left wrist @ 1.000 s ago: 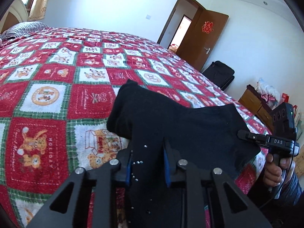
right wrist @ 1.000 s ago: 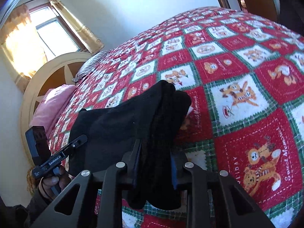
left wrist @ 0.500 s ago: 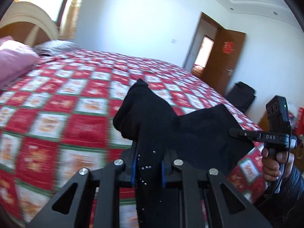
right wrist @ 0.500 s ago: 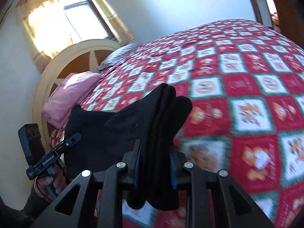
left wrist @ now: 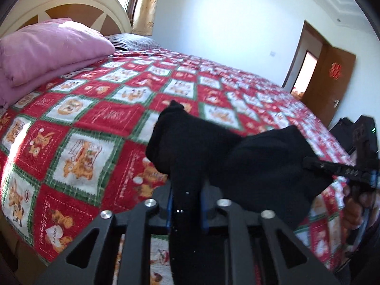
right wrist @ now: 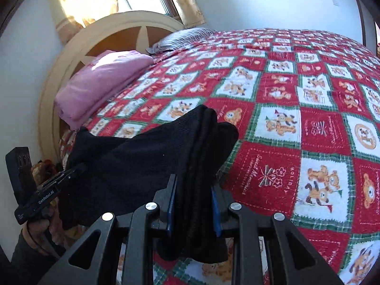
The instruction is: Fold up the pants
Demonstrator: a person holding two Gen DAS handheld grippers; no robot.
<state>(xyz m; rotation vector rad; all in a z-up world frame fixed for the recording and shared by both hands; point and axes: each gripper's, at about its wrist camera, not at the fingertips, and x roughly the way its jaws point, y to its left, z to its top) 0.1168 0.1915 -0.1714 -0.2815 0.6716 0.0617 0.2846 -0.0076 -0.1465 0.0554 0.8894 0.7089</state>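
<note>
Holding black pants up above bed quilt, stretched between my two tools. Left gripper clamping bunched edge; right gripper pinching thick stacked layers. Judging fabric soft, light, floppy, sagging mid-span. Gripping near corners, keeping tension, seems best to avoid slipping layers.
</note>
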